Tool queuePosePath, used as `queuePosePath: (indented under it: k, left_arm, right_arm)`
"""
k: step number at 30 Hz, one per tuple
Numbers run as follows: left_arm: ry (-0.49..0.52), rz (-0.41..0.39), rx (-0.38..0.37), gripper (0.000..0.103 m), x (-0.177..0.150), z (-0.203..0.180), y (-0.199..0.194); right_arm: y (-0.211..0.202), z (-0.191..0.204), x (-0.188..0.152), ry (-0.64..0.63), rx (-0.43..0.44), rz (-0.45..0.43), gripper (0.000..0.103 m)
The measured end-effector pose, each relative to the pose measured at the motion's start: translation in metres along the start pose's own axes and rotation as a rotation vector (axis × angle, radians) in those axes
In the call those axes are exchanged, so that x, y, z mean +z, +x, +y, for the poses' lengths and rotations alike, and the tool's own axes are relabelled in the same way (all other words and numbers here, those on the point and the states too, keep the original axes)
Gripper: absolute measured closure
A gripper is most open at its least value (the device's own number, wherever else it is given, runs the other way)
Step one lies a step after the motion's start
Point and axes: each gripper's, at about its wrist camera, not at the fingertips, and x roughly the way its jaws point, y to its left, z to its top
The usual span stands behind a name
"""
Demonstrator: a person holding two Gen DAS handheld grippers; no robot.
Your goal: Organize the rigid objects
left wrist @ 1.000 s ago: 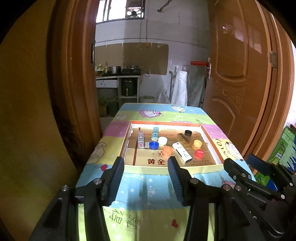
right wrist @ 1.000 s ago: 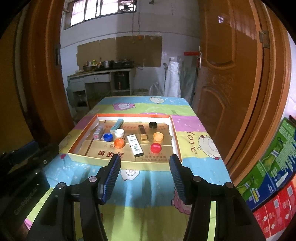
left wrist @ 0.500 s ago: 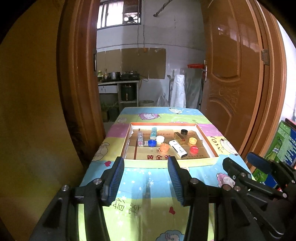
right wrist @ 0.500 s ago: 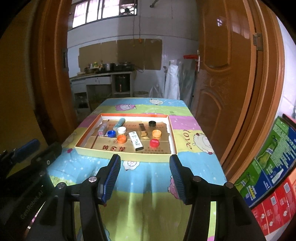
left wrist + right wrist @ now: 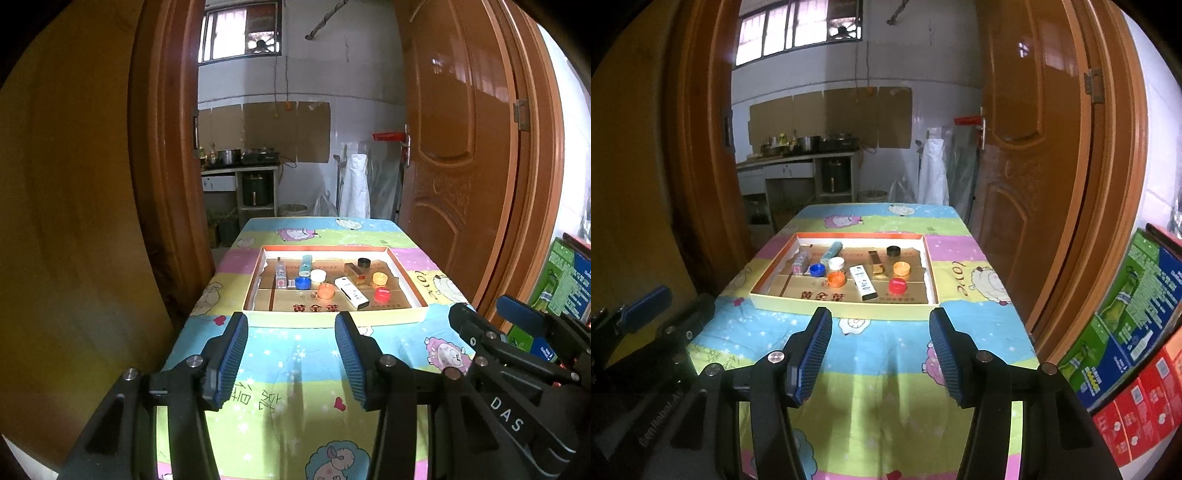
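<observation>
From the left wrist, we hold the left gripper (image 5: 290, 354) wide with nothing between its pads, over the tablecloth (image 5: 295, 406). The tray (image 5: 334, 319) lies at 12 o'clock, well apart. In it we see a clear bottle (image 5: 280, 275) at its 10 o'clock, a teal tube (image 5: 305, 265) beside that, then blue cap (image 5: 303, 283), white cap (image 5: 318, 275) and orange cap (image 5: 325, 291) clustered near the middle. A white remote (image 5: 351, 292) lies slantwise at the centre, a brown box (image 5: 355, 273) and black cap (image 5: 364, 263) toward 1 o'clock, a yellow cap (image 5: 379, 278) and red cap (image 5: 382, 294) at 3 o'clock. This view alone shows the right gripper's body at our 4 o'clock.

From the right wrist, the right gripper (image 5: 881, 352) is also spread and empty, the tray again at 12 o'clock. Only here do we see the drink cartons (image 5: 1126, 332) at 3 o'clock and the left tool at 8 o'clock.

We judge everything light and stiff. The caps look smooth and low, so we would pinch them across the rim; the remote and box across their narrow sides; the tube and bottle may roll, so across the middle.
</observation>
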Motion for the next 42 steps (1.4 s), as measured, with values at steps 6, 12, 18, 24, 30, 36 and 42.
queuePosePath:
  k: [6, 12, 18, 24, 30, 36, 42]
  left_arm:
    - [-0.002, -0.008, -0.003, 0.054, -0.0006, 0.0011, -0.0024]
    - [-0.005, -0.010, -0.004, 0.054, -0.0009, 0.0034, -0.0027]
    - [-0.005, -0.010, -0.004, 0.054, -0.0009, 0.0041, -0.0029]
    - [-0.006, -0.010, -0.004, 0.054, -0.0010, 0.0041, -0.0029]
    - [-0.006, -0.010, -0.003, 0.054, -0.0010, 0.0040, -0.0029]
    - [-0.005, -0.010, -0.004, 0.054, -0.0010, 0.0041, -0.0027]
    - [-0.006, -0.010, -0.004, 0.054, -0.0011, 0.0039, -0.0028]
  right_arm:
    - [-0.0059, 0.0019, 0.0007, -0.008, -0.001, -0.011, 0.046]
    - [-0.0072, 0.0040, 0.0007, -0.016, 0.000, -0.014, 0.046]
    - [-0.0065, 0.0065, 0.0003, -0.020, 0.001, -0.012, 0.046]
    - [-0.0064, 0.0066, 0.0003, -0.019, 0.002, -0.012, 0.046]
    - [-0.0065, 0.0067, 0.0003, -0.019, 0.002, -0.012, 0.046]
    - [-0.0065, 0.0069, 0.0003, -0.020, 0.002, -0.013, 0.046]
    - [-0.0061, 0.0074, 0.0001, -0.020, 0.002, -0.013, 0.046]
